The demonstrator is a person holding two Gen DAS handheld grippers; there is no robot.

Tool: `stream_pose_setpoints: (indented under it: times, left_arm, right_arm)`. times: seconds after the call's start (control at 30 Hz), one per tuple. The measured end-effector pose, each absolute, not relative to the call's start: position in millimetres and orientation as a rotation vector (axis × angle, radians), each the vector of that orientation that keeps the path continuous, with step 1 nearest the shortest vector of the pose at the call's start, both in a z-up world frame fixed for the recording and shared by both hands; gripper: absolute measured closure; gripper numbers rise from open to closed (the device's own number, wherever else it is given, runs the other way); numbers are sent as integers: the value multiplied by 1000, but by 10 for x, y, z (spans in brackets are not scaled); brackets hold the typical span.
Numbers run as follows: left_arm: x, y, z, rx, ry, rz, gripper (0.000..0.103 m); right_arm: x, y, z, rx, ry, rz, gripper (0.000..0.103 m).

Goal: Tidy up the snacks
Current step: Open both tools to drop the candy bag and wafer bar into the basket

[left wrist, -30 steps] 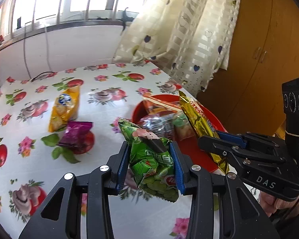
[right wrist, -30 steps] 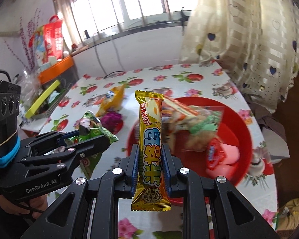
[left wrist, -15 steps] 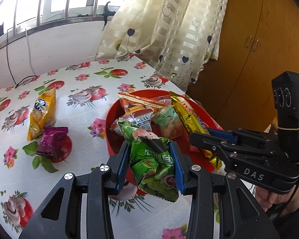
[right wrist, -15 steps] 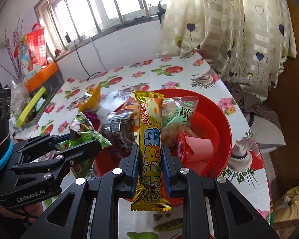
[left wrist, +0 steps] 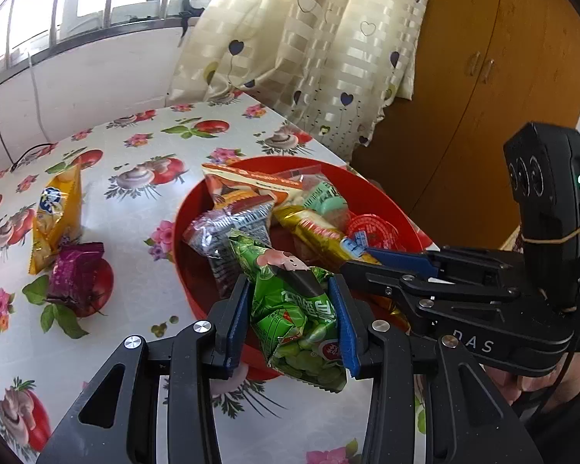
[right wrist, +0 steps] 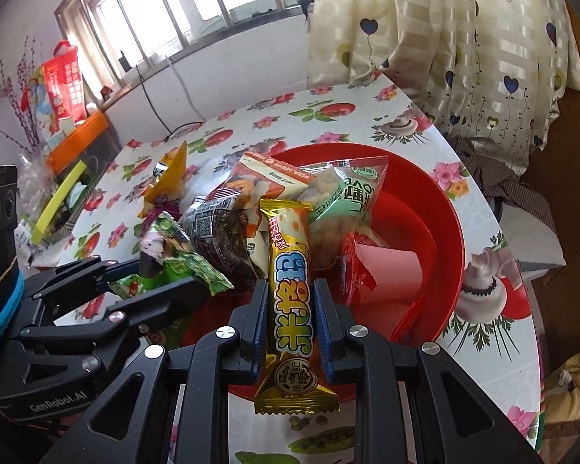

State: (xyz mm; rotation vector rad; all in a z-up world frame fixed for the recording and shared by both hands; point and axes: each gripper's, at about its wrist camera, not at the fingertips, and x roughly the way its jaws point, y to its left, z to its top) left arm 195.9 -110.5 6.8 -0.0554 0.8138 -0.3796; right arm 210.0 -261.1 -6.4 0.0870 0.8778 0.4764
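Observation:
My left gripper point(left wrist: 289, 283) is shut on a green pea snack packet point(left wrist: 290, 321), held over the near left rim of the red bowl point(left wrist: 375, 189). My right gripper point(right wrist: 290, 286) has a gold snack bar point(right wrist: 290, 259) upright between its blue pads, its top end among the packets in the bowl point(right wrist: 444, 212). Its jaws are opening, but the pads still touch the bar. The left wrist view shows the right gripper point(left wrist: 371, 261) beside mine, with the gold bar point(left wrist: 313, 232) lying across the bowl's contents. Several other packets fill the bowl's left side.
A yellow packet point(left wrist: 56, 212) and a purple packet point(left wrist: 75, 270) lie on the floral tablecloth point(left wrist: 135, 255) left of the bowl. The table edge runs close behind the bowl, with a curtain point(left wrist: 309, 58) and a wooden cupboard point(left wrist: 502, 77) beyond. Clutter and an orange box point(right wrist: 77, 141) stand far left.
Both grippers have moved forward and down over the red bowl with their snacks. The gold bar's top now rests among the bowl's packets.

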Motion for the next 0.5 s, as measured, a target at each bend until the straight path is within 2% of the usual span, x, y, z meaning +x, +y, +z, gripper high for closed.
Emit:
stream_pose_setpoints:
  times: [0.13, 0.5]
  left_arm:
    - [1983, -1147, 27, -48, 822, -400, 61]
    - [2076, -1154, -79, -80, 854, -439, 58]
  right_arm:
    - [2075, -2616, -59, 76, 879, 468, 75]
    - [2011, -2731, 3, 90, 850, 461, 75]
